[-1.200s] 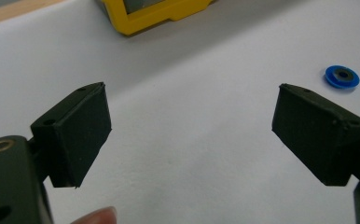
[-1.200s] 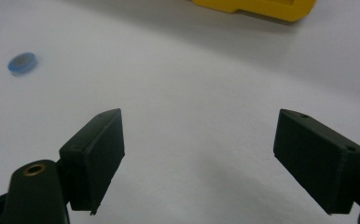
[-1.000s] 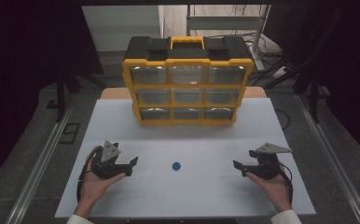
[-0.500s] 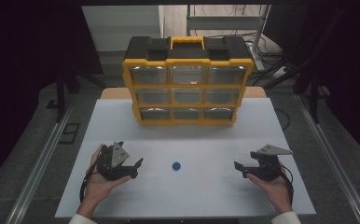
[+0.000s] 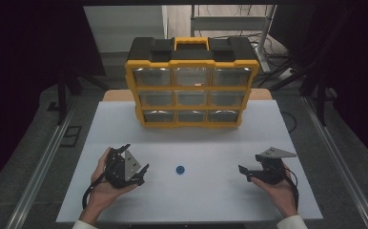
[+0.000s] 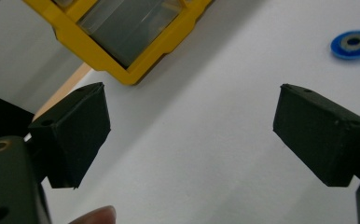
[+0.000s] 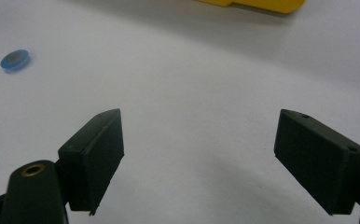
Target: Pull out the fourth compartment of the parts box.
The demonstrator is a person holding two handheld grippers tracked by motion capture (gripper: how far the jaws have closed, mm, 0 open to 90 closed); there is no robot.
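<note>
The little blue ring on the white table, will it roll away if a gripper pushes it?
The small flat blue ring lies flat on the white table, so it would probably slide, not roll. It looks thin and low, likely light and perhaps tricky to pinch.

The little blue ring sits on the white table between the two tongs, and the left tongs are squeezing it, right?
Not quite. The blue ring does sit on the white table between them, but the left tongs are open and apart from it, as the left gripper view shows.
</note>
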